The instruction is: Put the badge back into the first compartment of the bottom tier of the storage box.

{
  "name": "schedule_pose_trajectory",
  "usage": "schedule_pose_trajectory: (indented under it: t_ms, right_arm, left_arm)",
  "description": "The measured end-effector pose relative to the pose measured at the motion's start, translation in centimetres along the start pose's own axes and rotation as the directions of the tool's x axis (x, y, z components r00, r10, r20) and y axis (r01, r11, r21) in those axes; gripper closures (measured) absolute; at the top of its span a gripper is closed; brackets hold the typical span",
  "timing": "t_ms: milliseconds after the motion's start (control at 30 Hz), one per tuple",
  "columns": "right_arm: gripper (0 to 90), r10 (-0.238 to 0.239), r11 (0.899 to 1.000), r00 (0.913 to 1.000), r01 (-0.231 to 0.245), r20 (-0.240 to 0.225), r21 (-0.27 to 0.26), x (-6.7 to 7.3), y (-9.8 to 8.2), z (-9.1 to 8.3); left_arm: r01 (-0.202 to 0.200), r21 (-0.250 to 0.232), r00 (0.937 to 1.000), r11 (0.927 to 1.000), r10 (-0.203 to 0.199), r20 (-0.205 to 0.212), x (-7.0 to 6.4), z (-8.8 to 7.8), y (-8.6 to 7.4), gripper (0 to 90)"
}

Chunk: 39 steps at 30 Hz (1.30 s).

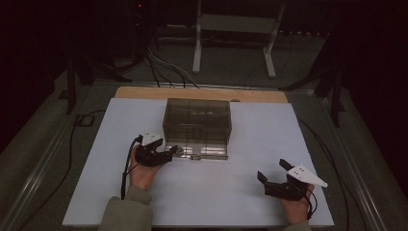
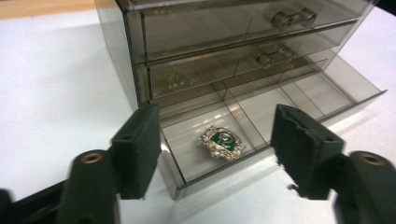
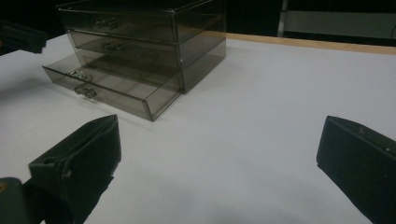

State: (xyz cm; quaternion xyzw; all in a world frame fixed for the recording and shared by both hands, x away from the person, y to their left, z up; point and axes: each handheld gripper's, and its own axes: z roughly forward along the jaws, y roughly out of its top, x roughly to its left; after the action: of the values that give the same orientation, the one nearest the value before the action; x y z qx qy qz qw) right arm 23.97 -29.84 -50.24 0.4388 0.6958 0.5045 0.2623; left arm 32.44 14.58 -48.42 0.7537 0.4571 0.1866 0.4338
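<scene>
My left gripper (image 2: 212, 149) hangs wide, empty, low in frame over the open bottom drawer (image 2: 261, 112); brooch (image 2: 222, 142) lies in its left compartment, probably my target. Right gripper (image 1: 281, 180), wide and empty, waits lower right, well clear.

A white table top (image 1: 250, 192) sits on a wooden board (image 1: 144, 92); behind, a white metal stand (image 1: 235, 29).

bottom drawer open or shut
Open: the bottom drawer is pulled out from the box, and a brooch lies in its end compartment.
</scene>
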Motion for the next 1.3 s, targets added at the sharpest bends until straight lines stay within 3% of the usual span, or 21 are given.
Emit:
schedule_pose_trajectory:
  t_ms: [67, 333, 467, 500, 833, 967, 1167, 1200, 1300]
  right_arm:
    - [0.4, 0.001, 1.0, 1.0, 0.0, -0.002, 0.002, 0.1, 0.0, 0.0]
    - [0.4, 0.001, 1.0, 1.0, -0.001, -0.004, 0.001, 0.1, 0.0, 0.0]
    - [0.4, -0.001, 1.0, 1.0, 0.001, -0.004, 0.002, 0.2, 0.0, 0.1]
    - [0.4, -0.001, 1.0, 1.0, 0.001, -0.004, 0.002, 0.2, 0.0, 0.1]
    - [0.4, -0.003, 1.0, 1.0, 0.003, -0.006, 0.002, 0.3, 0.0, 0.1]
    - [0.4, -0.002, 1.0, 1.0, 0.002, -0.008, 0.001, 0.3, 0.0, 0.1]
    - [0.4, -0.004, 1.0, 0.9999, 0.004, -0.01, 0.001, 0.4, 0.0, 0.1]
    - [0.4, -0.006, 1.0, 0.9999, 0.006, -0.012, 0.002, 0.4, 0.0, 0.1]
    - [0.4, -0.011, 1.0, 0.9998, 0.011, -0.016, 0.003, 0.6, 0.0, 0.2]
  left_arm:
    - [0.0, 0.0, 1.0, 1.0, 0.0, 0.0, 0.0, 0.0, 0.0, 31.6]
    - [-0.022, -0.061, 0.9997, 0.9979, 0.021, -0.013, 0.5, -3.9, -0.8, 18.8]
    - [-0.023, -0.075, 0.9997, 0.9969, 0.023, -0.004, 0.8, -4.6, -1.2, 17.1]
    - [-0.02, -0.091, 0.9998, 0.9957, 0.019, -0.008, 1.2, -5.4, -1.8, 17.1]
    - [-0.019, -0.101, 0.9998, 0.9947, 0.019, -0.008, 2.1, -6.9, -3.9, 2.9]
    - [-0.025, -0.113, 0.9996, 0.9932, 0.024, -0.011, 2.2, -7.3, -4.3, 2.0]
    - [-0.047, -0.143, 0.9984, 0.9887, 0.042, -0.038, 2.4, -7.9, -5.0, 1.4]
    - [-0.062, -0.17, 0.9963, 0.9835, 0.05, -0.07, 2.5, -8.2, -5.6, 1.4]
    - [-0.065, -0.194, 0.9949, 0.9787, 0.049, -0.089, 2.6, -8.5, -6.1, 1.4]
